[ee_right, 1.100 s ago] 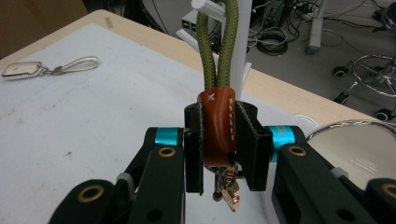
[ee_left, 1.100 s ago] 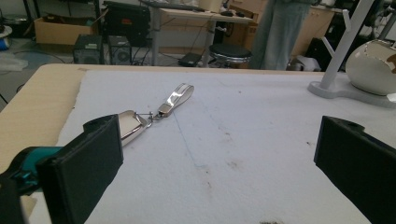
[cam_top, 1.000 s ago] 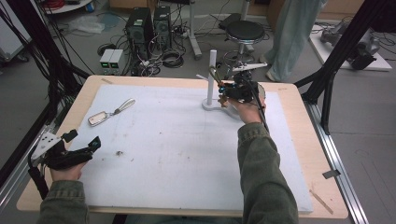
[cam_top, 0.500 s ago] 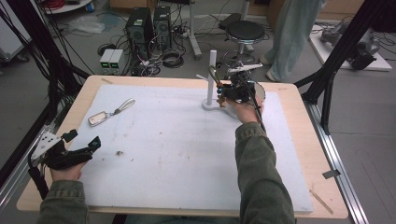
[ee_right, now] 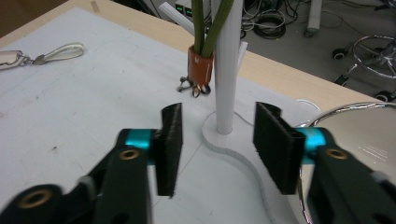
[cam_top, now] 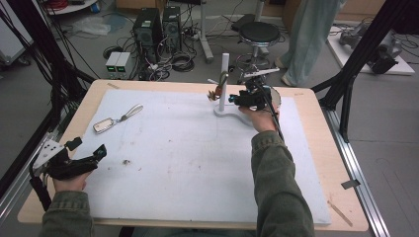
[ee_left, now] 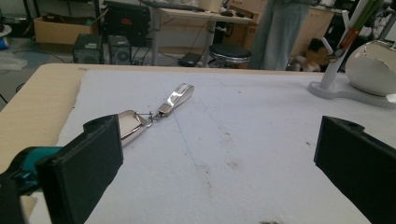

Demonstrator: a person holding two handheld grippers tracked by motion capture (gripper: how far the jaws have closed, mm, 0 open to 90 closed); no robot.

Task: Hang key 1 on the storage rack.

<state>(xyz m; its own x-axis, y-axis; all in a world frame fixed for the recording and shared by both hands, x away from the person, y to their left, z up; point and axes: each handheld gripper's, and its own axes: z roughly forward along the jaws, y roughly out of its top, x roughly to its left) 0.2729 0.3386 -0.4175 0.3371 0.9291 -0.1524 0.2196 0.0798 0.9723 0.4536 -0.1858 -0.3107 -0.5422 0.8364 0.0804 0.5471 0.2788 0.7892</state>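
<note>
White table mat [cam_top: 188, 163]. Right gripper [ee_right: 217, 140] jaws apart, near stand post [ee_right: 227, 70], strap [ee_right: 201, 65] hangs there. Left gripper [ee_left: 210, 163] jaws wide apart, facing keychain [ee_left: 154, 112].

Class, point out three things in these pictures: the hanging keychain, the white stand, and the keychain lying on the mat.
hanging keychain [ee_right: 201, 63], right gripper view, brown leather band.
white stand [ee_right: 229, 84], right gripper view, upright post.
lying keychain [ee_left: 130, 123], left gripper view, metal fob.
</note>
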